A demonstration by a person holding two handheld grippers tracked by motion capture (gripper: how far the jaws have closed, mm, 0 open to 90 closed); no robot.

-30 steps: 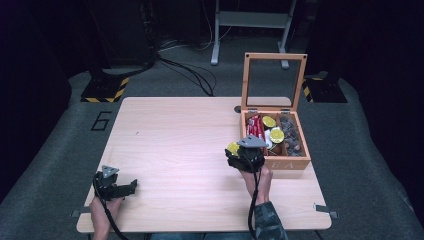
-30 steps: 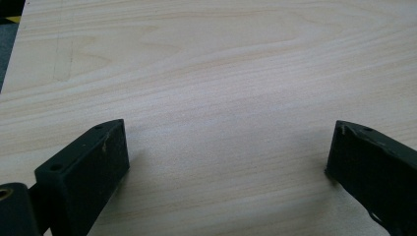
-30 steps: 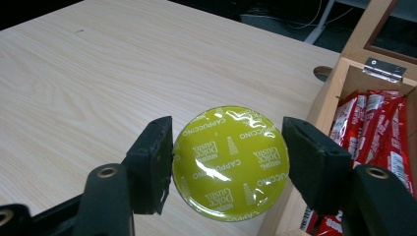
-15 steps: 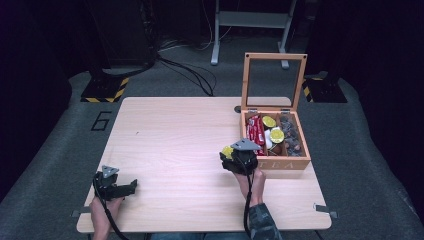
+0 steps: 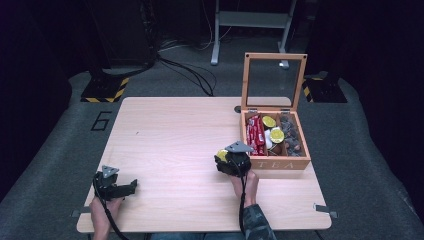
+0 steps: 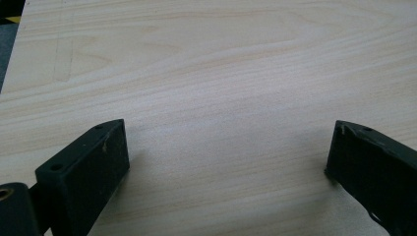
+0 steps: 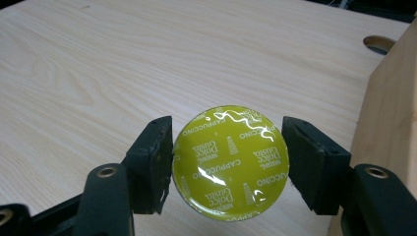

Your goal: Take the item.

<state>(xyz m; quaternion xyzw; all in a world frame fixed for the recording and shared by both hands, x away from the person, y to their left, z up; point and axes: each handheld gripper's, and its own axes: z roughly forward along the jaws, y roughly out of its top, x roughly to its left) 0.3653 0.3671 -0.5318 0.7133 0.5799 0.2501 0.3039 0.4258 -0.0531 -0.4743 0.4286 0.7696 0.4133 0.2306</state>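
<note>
At the bottom edge of the high view, two forearms enter the frame, each hand holding a black two-jaw gripper over a pale wooden table (image 5: 165, 135). The left gripper (image 5: 131, 186) sits low at lower left, near the table's front edge; in the left gripper view its jaws stand wide apart with nothing between them, only bare wood grain underneath. Right of centre, the right gripper (image 5: 223, 159) carries a grey three-cornered plate on top and holds a yellow-green coffee capsule (image 7: 230, 155). In the right gripper view the capsule sits at mid-frame, its round foil lid facing the camera and printed "Dolce Gusto Cappuccino"; the two jaws are closed against its left and right edges, and it is above the tabletop, just beside the wooden wall at the frame's right edge. That wall belongs to a wooden tea box (image 5: 277, 163), marked "TEA" on its front, at centre right of the high view. Its glass-paned lid (image 5: 273, 80) stands upright and open. Inside are red packets (image 5: 255, 134) on the left, two more yellow-lidded capsules (image 5: 276, 135) in the middle and dark items on the right that are too small to identify. Beyond the table, in the upper part of the frame, lie grey floor, black cables (image 5: 192, 75) and a metal stand (image 5: 250, 22).
</note>
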